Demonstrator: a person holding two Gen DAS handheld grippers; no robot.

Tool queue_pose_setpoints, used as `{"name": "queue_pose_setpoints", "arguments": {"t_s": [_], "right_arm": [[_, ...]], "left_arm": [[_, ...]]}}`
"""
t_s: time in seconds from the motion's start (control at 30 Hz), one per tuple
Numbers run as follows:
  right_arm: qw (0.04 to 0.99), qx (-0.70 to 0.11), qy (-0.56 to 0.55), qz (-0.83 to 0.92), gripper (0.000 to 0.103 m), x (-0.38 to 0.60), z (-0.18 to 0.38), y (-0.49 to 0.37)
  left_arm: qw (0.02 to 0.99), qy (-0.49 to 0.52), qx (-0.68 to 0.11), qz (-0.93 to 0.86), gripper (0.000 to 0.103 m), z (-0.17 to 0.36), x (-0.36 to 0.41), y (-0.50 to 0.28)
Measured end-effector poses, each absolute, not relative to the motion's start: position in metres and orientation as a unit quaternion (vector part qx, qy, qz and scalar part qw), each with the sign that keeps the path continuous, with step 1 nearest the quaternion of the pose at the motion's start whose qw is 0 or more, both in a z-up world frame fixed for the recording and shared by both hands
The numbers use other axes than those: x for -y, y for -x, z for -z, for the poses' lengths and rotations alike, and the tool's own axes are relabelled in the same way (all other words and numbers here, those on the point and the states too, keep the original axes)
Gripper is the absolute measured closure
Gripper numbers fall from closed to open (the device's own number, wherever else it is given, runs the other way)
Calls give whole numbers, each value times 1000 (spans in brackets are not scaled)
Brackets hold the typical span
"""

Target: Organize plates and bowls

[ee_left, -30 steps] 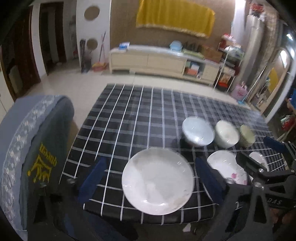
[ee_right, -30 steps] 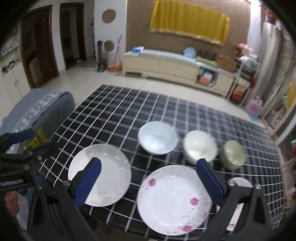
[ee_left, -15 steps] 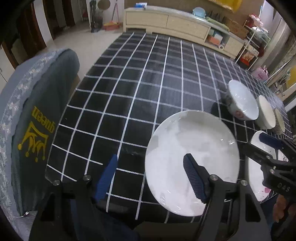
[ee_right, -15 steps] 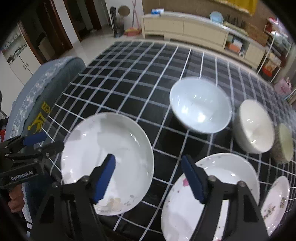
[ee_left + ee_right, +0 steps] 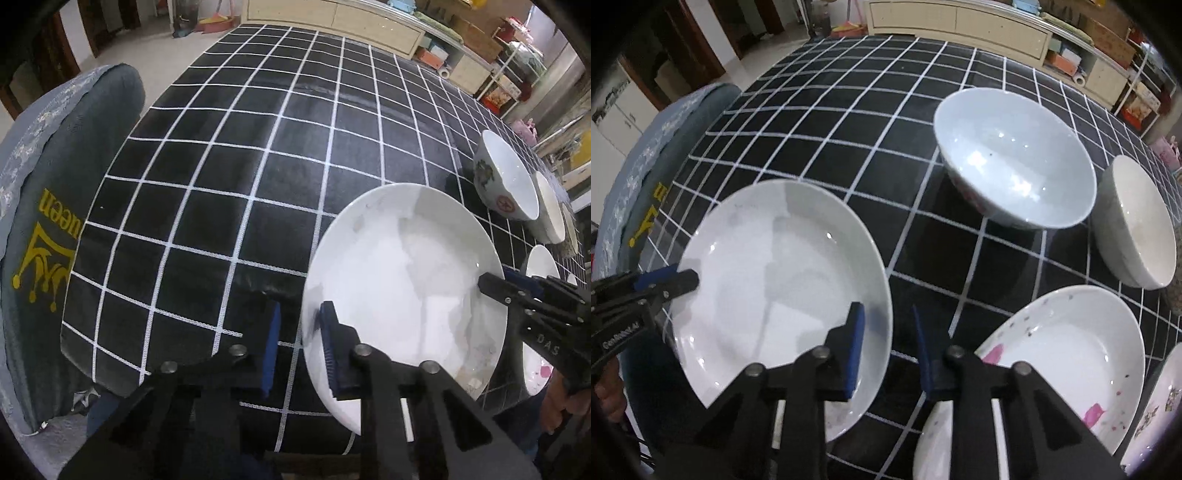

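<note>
A plain white plate (image 5: 402,288) lies on the black checked table; it also shows in the right wrist view (image 5: 779,280). My left gripper (image 5: 299,347) straddles the plate's left rim, one finger over the plate, one outside, with a narrow gap. My right gripper (image 5: 886,347) straddles the plate's right rim the same way. A pink-flowered plate (image 5: 1056,354) lies right of it. A pale blue bowl (image 5: 1012,158) and a white bowl (image 5: 1137,221) stand behind.
A grey cushioned chair back (image 5: 44,206) stands at the table's left edge. A small patterned plate (image 5: 1160,413) lies at the far right. The far half of the table (image 5: 295,92) holds nothing I can see.
Both grippers have dropped towards the table and narrowed from wide open. Each now sits across an opposite rim of the white plate.
</note>
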State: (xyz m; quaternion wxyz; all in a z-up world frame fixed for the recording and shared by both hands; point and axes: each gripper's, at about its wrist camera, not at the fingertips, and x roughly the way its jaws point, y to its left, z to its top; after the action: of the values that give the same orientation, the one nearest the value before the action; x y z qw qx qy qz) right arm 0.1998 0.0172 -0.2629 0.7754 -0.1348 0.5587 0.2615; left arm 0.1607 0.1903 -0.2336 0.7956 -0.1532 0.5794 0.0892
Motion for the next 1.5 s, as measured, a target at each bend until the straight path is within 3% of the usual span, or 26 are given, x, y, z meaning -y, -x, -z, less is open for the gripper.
{"name": "queue_pose_setpoints", "arguments": {"t_s": [0.2, 0.97, 1.23, 1.5], "right_arm": [[774, -560, 134, -265, 82, -21, 264, -196], [772, -569, 102, -262, 84, -13, 263, -205], [790, -549, 84, -259, 84, 16, 234, -197], [813, -531, 60, -230, 84, 66, 211, -187]], "left_arm": [[796, 145, -580, -90, 89, 233, -186, -160], [784, 169, -589, -98, 89, 240, -181, -173], [810, 154, -553, -118, 89, 197, -180, -161], [830, 124, -541, -55, 89, 168, -119, -169]]}}
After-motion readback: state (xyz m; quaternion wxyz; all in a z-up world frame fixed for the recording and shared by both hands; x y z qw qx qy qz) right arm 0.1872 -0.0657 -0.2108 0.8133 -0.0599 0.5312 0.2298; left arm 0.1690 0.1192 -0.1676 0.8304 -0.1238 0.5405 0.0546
